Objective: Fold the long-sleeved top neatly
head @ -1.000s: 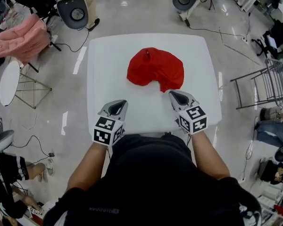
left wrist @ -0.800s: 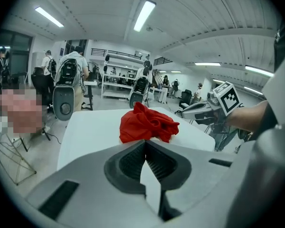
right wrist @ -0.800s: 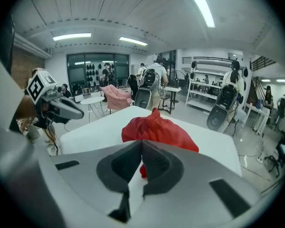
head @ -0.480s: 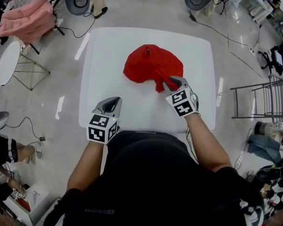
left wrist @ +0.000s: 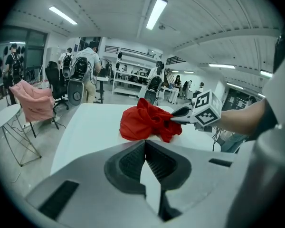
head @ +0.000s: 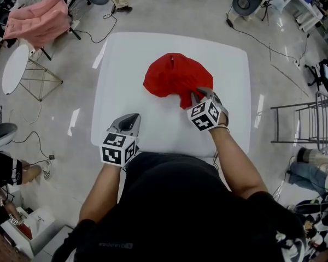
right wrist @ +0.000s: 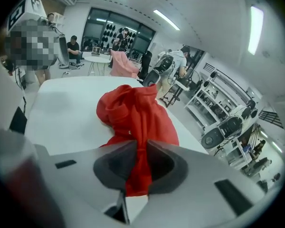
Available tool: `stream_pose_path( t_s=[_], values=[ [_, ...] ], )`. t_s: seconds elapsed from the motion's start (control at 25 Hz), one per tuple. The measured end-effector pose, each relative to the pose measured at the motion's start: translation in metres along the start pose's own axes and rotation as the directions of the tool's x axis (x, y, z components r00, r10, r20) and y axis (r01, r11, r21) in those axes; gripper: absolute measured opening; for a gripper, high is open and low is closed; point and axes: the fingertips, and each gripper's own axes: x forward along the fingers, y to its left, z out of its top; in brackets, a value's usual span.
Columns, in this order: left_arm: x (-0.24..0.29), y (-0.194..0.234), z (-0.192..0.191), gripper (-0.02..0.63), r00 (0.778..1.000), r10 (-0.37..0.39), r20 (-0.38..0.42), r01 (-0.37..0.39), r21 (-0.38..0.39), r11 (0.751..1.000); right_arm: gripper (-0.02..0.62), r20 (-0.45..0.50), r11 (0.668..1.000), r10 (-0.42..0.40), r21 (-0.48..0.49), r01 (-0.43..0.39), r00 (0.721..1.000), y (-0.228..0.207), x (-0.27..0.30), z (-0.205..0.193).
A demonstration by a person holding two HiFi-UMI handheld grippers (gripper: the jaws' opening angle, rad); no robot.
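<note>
Reaching forward, right gripper (head: pixel 200 95) just closing onto red top (head: pixel 172 76) (near edge) | left gripper (head: pixel 131 117) clenched, empty

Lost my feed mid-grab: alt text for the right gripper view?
The right gripper has a bunched fold of the red top between its jaws, which have just been closing on it. The rest lies crumpled on the white table.

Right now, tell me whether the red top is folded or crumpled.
Crumpled: the red top sits in a rumpled heap on the table.

Small white print (head: pixel 115 245) on black shirt (head: pixel 175 201), too small to read
</note>
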Motion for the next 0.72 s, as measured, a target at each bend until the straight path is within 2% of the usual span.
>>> stream_pose_path(
  t_s=[0.16, 0.28, 0.36, 0.56, 0.72],
  values=[
    [0.001, -0.001, 0.003, 0.005, 1.000, 0.000, 0.000, 0.000, 0.002, 1.000, 0.052, 0.087, 0.992, 0.004, 0.128, -0.015, 0.996, -0.029, -0.022, 0.011],
    [0.003, -0.002, 0.011, 0.005, 1.000, 0.000, 0.010, 0.000, 0.018, 1.000, 0.050, 0.186, 0.966, -0.018, 0.257, -0.031, 0.982, -0.067, -0.049, 0.028],
    [0.005, 0.001, 0.018, 0.005, 1.000, 0.001, 0.019, -0.001, 0.026, 1.000, 0.049, 0.245, 0.953, -0.052, 0.303, -0.025, 0.968, -0.098, -0.067, 0.044],
    [0.006, 0.002, 0.030, 0.005, 0.999, 0.002, 0.042, -0.004, 0.054, 0.999, 0.048, 0.343, 0.955, -0.145, 0.295, 0.040, 0.928, -0.158, -0.116, 0.082],
    [0.009, 0.001, 0.045, 0.005, 0.998, 0.004, 0.059, -0.010, 0.089, 0.996, 0.048, 0.400, 0.965, -0.174, 0.249, 0.076, 0.900, -0.189, -0.150, 0.114]
  ],
)
